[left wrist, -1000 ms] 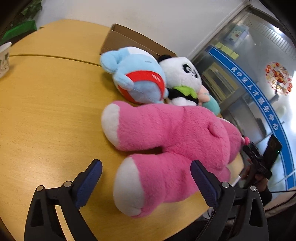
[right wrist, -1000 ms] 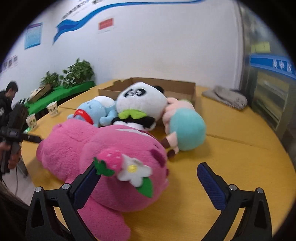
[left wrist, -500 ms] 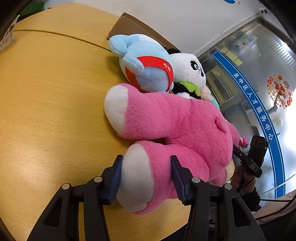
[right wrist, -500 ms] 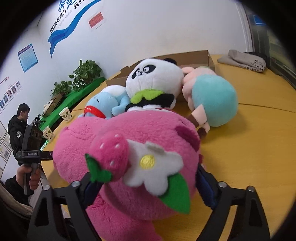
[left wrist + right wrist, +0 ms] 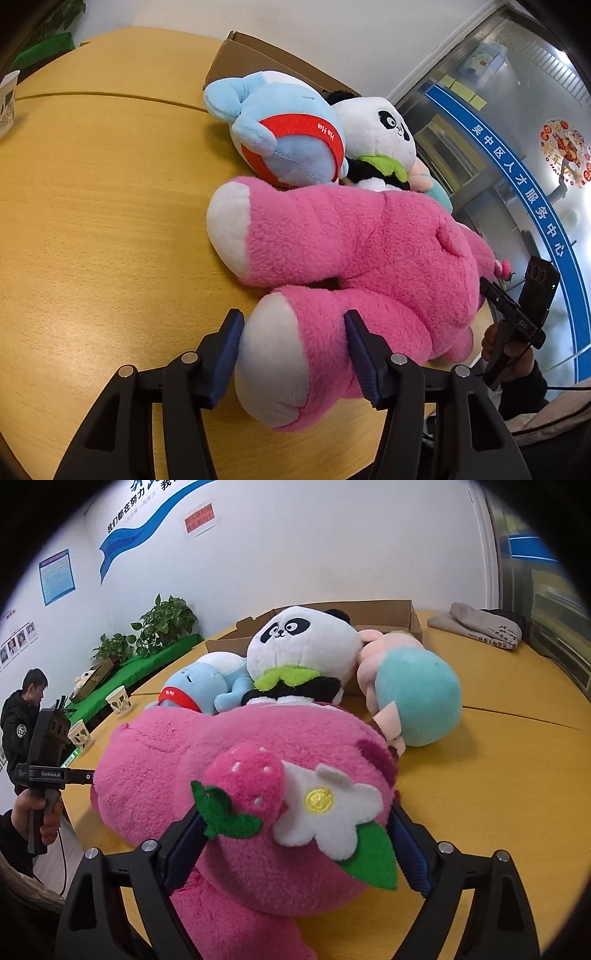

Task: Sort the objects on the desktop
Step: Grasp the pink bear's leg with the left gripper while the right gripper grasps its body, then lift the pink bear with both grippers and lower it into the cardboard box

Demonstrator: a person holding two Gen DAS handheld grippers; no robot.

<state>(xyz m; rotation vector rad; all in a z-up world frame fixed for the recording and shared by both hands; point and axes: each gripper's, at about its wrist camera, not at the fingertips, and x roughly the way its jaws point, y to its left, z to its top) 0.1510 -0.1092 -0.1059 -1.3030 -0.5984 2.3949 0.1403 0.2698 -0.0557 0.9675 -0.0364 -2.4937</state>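
Note:
A big pink plush bear lies on the round wooden table. My left gripper is shut on its near leg, blue pads pressing both sides. My right gripper is shut on the bear's head, which carries a strawberry and a white flower. Behind the bear lie a blue plush with a red band, a panda plush and a pink-and-teal plush.
An open cardboard box stands behind the plush toys. Paper cups stand near the table's left edge. A folded grey cloth lies at the far right. A person stands by the green planter at the left.
Both grippers moved in from open positions and closed on the pink bear, left on the leg, right on the head. The bear has shifted slightly between them.

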